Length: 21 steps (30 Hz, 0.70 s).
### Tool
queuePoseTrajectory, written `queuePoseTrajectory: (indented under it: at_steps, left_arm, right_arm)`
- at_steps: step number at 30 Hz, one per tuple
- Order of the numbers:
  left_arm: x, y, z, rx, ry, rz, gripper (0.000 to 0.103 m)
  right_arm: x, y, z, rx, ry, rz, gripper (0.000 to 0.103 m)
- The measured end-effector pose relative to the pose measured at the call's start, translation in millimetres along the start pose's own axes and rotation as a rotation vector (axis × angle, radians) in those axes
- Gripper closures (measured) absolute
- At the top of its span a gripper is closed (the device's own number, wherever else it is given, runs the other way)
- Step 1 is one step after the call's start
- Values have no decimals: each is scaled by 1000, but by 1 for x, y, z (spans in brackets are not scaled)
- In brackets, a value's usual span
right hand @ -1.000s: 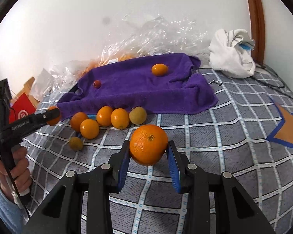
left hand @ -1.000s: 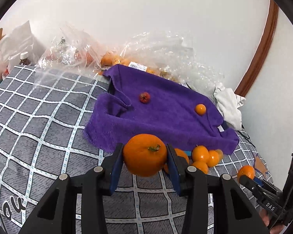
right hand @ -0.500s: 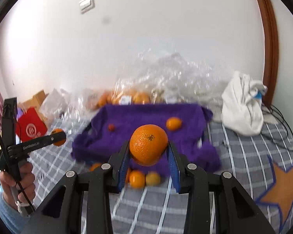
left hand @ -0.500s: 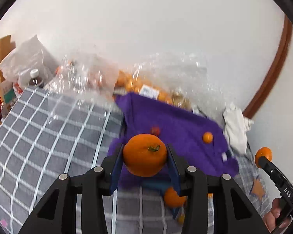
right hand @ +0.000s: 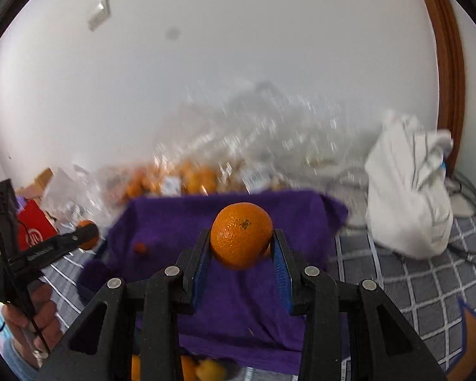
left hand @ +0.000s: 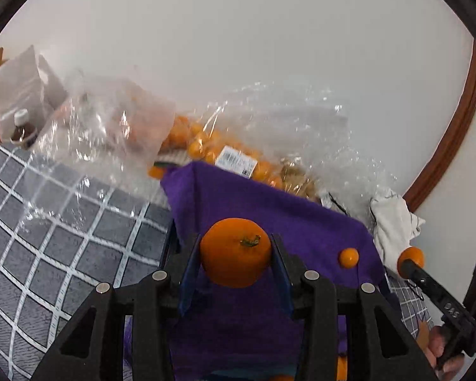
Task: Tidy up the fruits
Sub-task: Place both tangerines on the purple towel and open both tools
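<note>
My left gripper (left hand: 235, 255) is shut on a stemmed orange (left hand: 235, 251), held above the purple towel (left hand: 269, 209). My right gripper (right hand: 241, 243) is shut on another orange (right hand: 241, 234), also over the purple towel (right hand: 181, 222). A small orange fruit (left hand: 348, 257) lies on the towel's right part, and a small red fruit (right hand: 139, 248) on its left part. In the left wrist view the right gripper's tip with its orange (left hand: 411, 257) shows at the right edge; the left gripper's tip with its orange (right hand: 87, 234) appears at the left of the right wrist view. Loose oranges (right hand: 206, 370) lie below the towel's near edge.
Clear plastic bags of small oranges (left hand: 206, 149) are heaped against the wall behind the towel. A white cloth bundle (right hand: 409, 197) sits at the right, a brown bottle (left hand: 22, 127) and a red box (right hand: 35, 225) at the left. The grey checked bedcover (left hand: 63, 238) spreads around.
Both grippers have lifted and moved forward with their oranges, from above the bedcover near the loose oranges to over the purple towel. The bags and wall now look closer.
</note>
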<state>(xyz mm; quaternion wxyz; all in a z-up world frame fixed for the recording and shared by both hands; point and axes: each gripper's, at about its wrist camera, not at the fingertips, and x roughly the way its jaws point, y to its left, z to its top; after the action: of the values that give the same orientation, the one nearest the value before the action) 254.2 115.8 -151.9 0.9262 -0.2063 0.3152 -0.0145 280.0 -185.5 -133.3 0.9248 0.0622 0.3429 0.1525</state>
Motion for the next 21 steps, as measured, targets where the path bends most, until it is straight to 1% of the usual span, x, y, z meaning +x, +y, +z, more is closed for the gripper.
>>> queuePoseTrajectory:
  at_steps: [2,6,9,12,13,16,21]
  left_arm:
    - [3,4,-3,-30,16,-24,63]
    - [8,8,-9,-43,33,-13,63]
    - [13,4,-12,-43,56,-34,63]
    - [15,-2,-14,-12,57,-20,62]
    - [17,-6,-16,9,64,-10,62]
    - [23,-11,-19,31,97,-16,62]
    - [25,-22,-23,90,105,27,62]
  right_arm:
    - [5,-5,-4,18,13,25,66]
    - [17,-10,-11,14,37,-6,66]
    - [26,-12,-17,29,62,5,66]
    - [35,-12,-22,24,87,-23,66]
    - [38,-12,-24,26,95,-22,66]
    - [45,-12,-27,35,117,-15,66]
    - [48,-3,-31,-6,127,-37,66]
